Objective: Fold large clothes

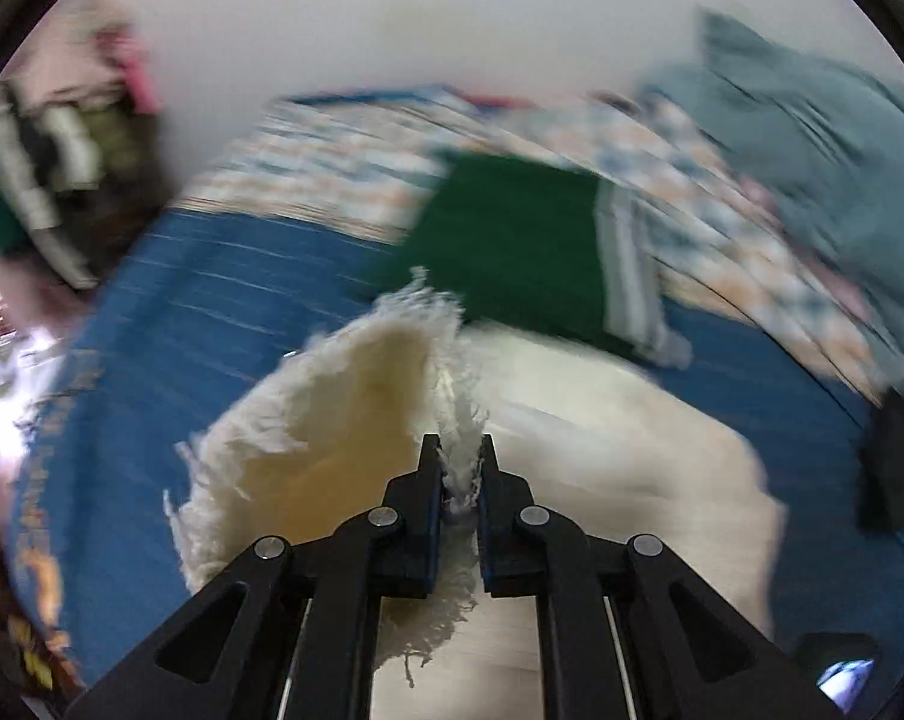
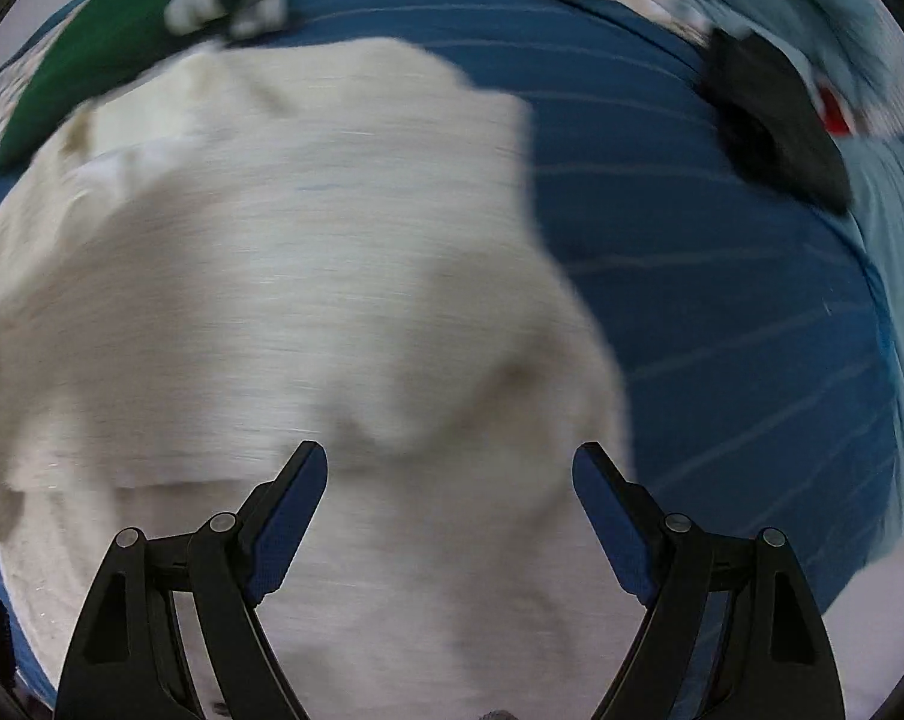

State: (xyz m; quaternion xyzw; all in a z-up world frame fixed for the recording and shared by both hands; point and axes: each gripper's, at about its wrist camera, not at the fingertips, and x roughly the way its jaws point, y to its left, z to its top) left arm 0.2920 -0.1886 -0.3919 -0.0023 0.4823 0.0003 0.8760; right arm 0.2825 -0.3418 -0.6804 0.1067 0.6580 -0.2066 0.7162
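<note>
Left gripper (image 1: 459,468) pinches the cream garment's (image 1: 344,420) fringed edge (thin bite, may slip); right gripper (image 2: 450,468) gapes empty.

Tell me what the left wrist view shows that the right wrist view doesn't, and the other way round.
Only the left wrist view shows the left gripper clamped on the frayed edge of the cream cloth, lifted. Only the right wrist view shows the right gripper open above the cloth, gripping nothing. Both show the cream cloth on the blue sheet, the green garment beyond it and a black object to the right.
</note>
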